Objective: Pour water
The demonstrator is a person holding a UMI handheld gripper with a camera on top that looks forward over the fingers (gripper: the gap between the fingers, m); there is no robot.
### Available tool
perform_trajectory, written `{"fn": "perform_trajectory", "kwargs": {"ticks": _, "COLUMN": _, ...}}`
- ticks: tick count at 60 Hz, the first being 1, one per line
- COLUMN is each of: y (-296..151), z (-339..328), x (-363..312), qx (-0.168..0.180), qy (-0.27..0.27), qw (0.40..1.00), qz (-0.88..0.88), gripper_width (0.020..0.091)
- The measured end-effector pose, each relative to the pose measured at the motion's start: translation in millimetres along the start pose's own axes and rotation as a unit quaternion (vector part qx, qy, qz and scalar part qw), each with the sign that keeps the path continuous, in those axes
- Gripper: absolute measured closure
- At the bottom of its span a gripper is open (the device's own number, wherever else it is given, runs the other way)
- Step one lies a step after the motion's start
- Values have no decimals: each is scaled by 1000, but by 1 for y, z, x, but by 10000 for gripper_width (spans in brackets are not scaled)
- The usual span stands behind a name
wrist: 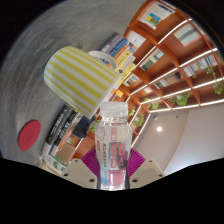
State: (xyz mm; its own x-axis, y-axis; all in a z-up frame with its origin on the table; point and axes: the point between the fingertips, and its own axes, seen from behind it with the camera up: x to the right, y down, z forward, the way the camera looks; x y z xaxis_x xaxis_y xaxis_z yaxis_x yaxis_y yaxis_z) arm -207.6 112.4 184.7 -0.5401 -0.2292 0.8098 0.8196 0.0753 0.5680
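My gripper (111, 166) is shut on a clear bottle (111, 140) with a pink label, and both magenta pads (88, 160) press its sides. The bottle's top points away from me, toward a yellow-and-white striped cup (82, 75). That cup stands just beyond the bottle and a little to its left, its open mouth (112, 62) facing the bottle's upper end. The whole scene looks tilted. I see no water stream.
A red round object (28, 134) lies on the grey tabletop (25, 95), left of the fingers. A row of books (70, 125) stands behind the cup. Orange-and-white shelves (165, 50) with lit strips fill the background beyond the cup.
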Motion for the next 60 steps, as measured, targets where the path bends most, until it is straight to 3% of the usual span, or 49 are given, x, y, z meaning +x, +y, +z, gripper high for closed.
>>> {"fn": "perform_trajectory", "kwargs": {"ticks": 9, "y": 18, "z": -10, "x": -7, "qx": -16, "qy": -33, "qw": 982, "qz": 183, "gripper_width": 757}}
{"fn": "perform_trajectory", "kwargs": {"ticks": 16, "y": 40, "z": -17, "x": -22, "qx": -41, "qy": -73, "qw": 920, "qz": 383, "gripper_width": 742}}
{"fn": "perform_trajectory", "kwargs": {"ticks": 24, "y": 43, "z": -22, "x": -45, "qx": -58, "qy": -114, "qw": 774, "qz": 620, "gripper_width": 739}}
{"fn": "perform_trajectory", "kwargs": {"ticks": 32, "y": 34, "z": -23, "x": -72, "qx": -44, "qy": -171, "qw": 576, "qz": 798, "gripper_width": 738}}
{"fn": "perform_trajectory", "kwargs": {"ticks": 36, "y": 26, "z": -19, "x": -83, "qx": -39, "qy": -179, "qw": 509, "qz": 841, "gripper_width": 739}}
{"fn": "perform_trajectory", "kwargs": {"ticks": 47, "y": 15, "z": -15, "x": -100, "qx": -22, "qy": -167, "qw": 467, "qz": 868, "gripper_width": 738}}
{"fn": "perform_trajectory", "kwargs": {"ticks": 60, "y": -3, "z": -13, "x": -115, "qx": -8, "qy": -161, "qw": 477, "qz": 864, "gripper_width": 729}}
